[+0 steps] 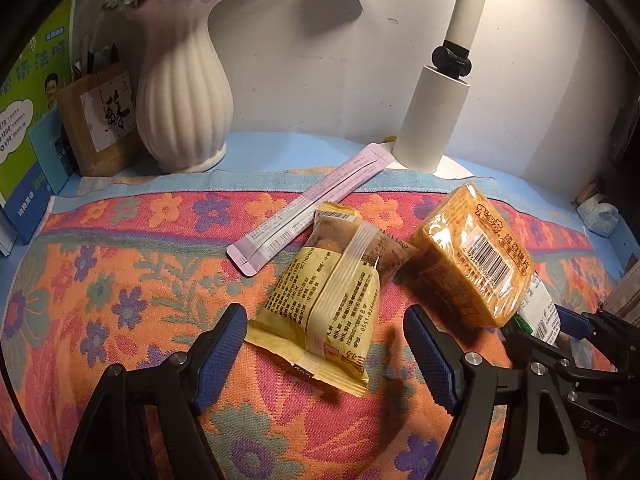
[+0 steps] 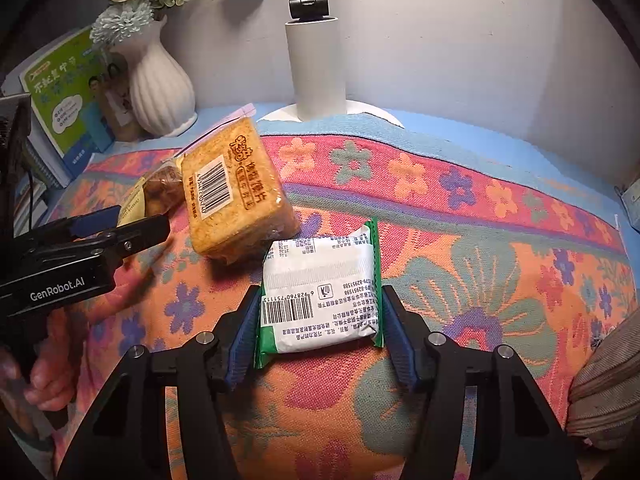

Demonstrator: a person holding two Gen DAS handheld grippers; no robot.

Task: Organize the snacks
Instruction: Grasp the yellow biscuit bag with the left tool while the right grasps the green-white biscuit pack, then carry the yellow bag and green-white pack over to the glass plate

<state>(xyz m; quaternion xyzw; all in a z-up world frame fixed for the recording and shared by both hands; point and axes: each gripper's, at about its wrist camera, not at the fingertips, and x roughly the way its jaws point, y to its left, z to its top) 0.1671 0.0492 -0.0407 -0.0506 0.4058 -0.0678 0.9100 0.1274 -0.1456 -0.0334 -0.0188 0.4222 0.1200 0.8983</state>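
**Green-Edged Snack Pack Caught Between Closing Fingers**

Blue-padded fingers (image 2: 242, 340) of the right gripper (image 2: 320, 330) flank a white snack pack with green edges (image 2: 320, 292) lying flat on the flowered cloth (image 2: 500, 280) that covers the tabletop. Its left pad meets the wrapper's crimped edge and the right pad sits at the opposite edge (whether it presses yet is hard to say).

To the left, the left gripper (image 1: 326, 346) hovers with fingers spread wide and pinching nothing, a yellow pastry pack (image 1: 320, 304) lying between and just beyond its tips. An orange toast-slice pack (image 1: 468, 256) leans tilted between the two grippers, its lower corner resting on the green-edged pack's far end. A long pink sachet (image 1: 308, 204) lies farther back, its far end reaching the lamp base (image 1: 432, 120), with a ribbed white vase (image 1: 182, 100) to the left.

Judging by this, the step in hand is securing the green-edged pack. Done well, the squeeze would be centred on the pack's body rather than its thin seams, firm enough to hold the slippery film without crushing the contents, and the lift would be slow, since the orange pack leaning on it may topple.
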